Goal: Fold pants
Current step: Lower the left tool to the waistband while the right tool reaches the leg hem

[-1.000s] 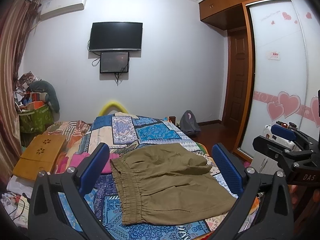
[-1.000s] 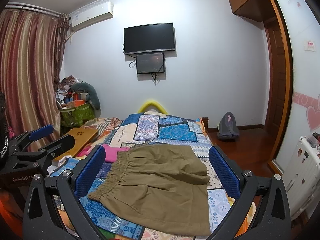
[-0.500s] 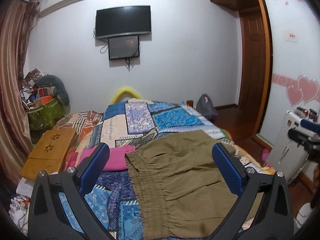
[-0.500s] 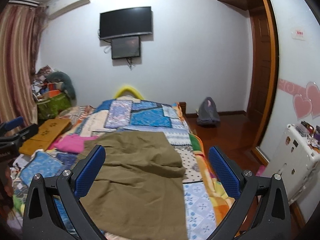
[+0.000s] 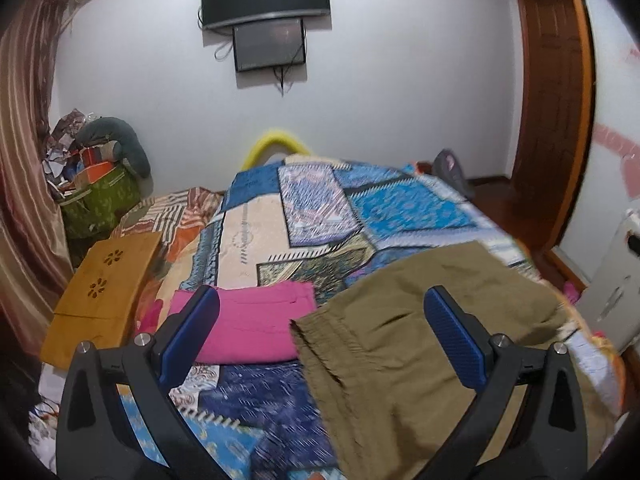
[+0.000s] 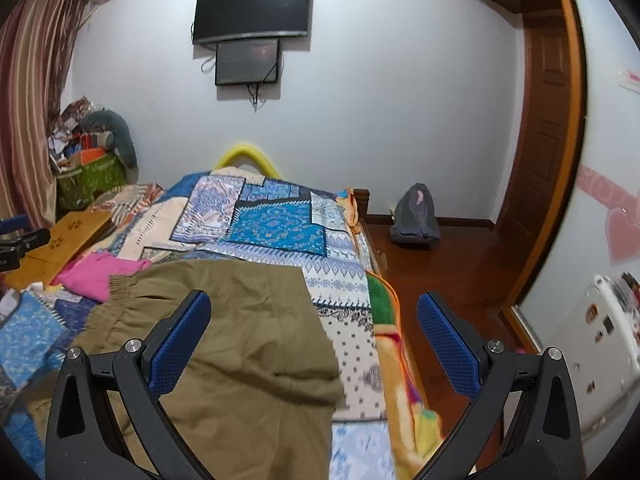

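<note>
Patchwork bed (image 5: pixel 408 208): blue, cream and teal quilt; we see it fill the middle of both views, running from 6 toward 12 o'clock up to the white wall.
Television (image 6: pixel 252 10): dark screen on that wall at 12 o'clock, with a smaller dark screen (image 6: pixel 247 62) hung directly beneath it.
Olive pants (image 5: pixel 420 328): we find them lying on the near end of the bed; in the left wrist view they sit at 4 o'clock, the elastic waistband toward 9 o'clock. In the right wrist view (image 6: pixel 224 344) they spread from centre toward 7 o'clock, with one leg end toward 12 o'clock.
Pink garment (image 5: pixel 256 324): folded, just beside the waistband, at 8 o'clock in the left view.
Wooden lap tray (image 5: pixel 104 292): at 9 o'clock, on the bed's far-left edge.
Grey backpack (image 6: pixel 414 216): on the wooden floor at 2 o'clock in the right view.
Left claw (image 5: pixel 320 336): spread wide, blue pads apart, above the waistband area, pinching nothing.
Right claw (image 6: pixel 314 340): spread wide too, over the pants' right edge, gripping nothing.
</note>
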Motion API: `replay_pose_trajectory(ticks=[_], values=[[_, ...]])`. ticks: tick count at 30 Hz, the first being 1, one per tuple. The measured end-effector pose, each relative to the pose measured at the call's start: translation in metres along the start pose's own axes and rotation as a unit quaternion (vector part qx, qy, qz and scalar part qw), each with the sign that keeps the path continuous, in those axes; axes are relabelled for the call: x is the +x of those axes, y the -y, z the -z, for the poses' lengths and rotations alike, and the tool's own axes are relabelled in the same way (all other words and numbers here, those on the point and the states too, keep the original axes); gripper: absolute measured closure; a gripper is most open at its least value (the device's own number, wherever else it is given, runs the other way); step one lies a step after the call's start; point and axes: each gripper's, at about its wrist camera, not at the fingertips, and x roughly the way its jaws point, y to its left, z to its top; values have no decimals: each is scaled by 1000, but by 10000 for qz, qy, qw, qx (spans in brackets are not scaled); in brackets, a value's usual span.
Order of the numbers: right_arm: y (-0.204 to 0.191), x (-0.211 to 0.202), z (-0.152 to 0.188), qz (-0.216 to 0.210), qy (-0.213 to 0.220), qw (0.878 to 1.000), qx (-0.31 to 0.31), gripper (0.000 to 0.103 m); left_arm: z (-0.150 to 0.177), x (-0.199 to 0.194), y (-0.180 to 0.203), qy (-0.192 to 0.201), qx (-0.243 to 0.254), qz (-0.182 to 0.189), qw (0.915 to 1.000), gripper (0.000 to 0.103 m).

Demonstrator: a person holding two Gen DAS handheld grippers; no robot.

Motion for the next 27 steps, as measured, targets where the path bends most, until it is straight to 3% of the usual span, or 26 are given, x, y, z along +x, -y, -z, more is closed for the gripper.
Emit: replay_pose_trajectory(ticks=[7, 14, 17, 21, 23, 25, 27], values=[[5, 78, -5, -138, -539, 9983, -163, 1, 22, 88, -17, -691, 15, 159, 9975, 0], [7, 147, -15, -569, -981, 9924, -480, 2, 42, 154, -30, -1410, -190, -61, 9898, 20], [5, 171, -22, -726, -1012, 9899, -674, 2, 47, 176, -37, -1643, -393, 125, 9856, 26], [-3, 209, -22, -900, -1286, 9831, -946, 2, 59, 195, -36, -1975, -397, 523, 9781, 27], [-5, 227, -18, -958, -1513, 9787, -1000, 17, 65, 202, -33, -2079, -374, 606, 9756, 28], [-5, 247, -13, -1015, -1821, 9733, -965, 22, 67, 205, -35, -2105, -467, 815, 9731, 35], [-4, 261, -7, -1066, -2044, 9689, -901, 25, 66, 206, -38, -2133, -632, 1046, 9693, 49]])
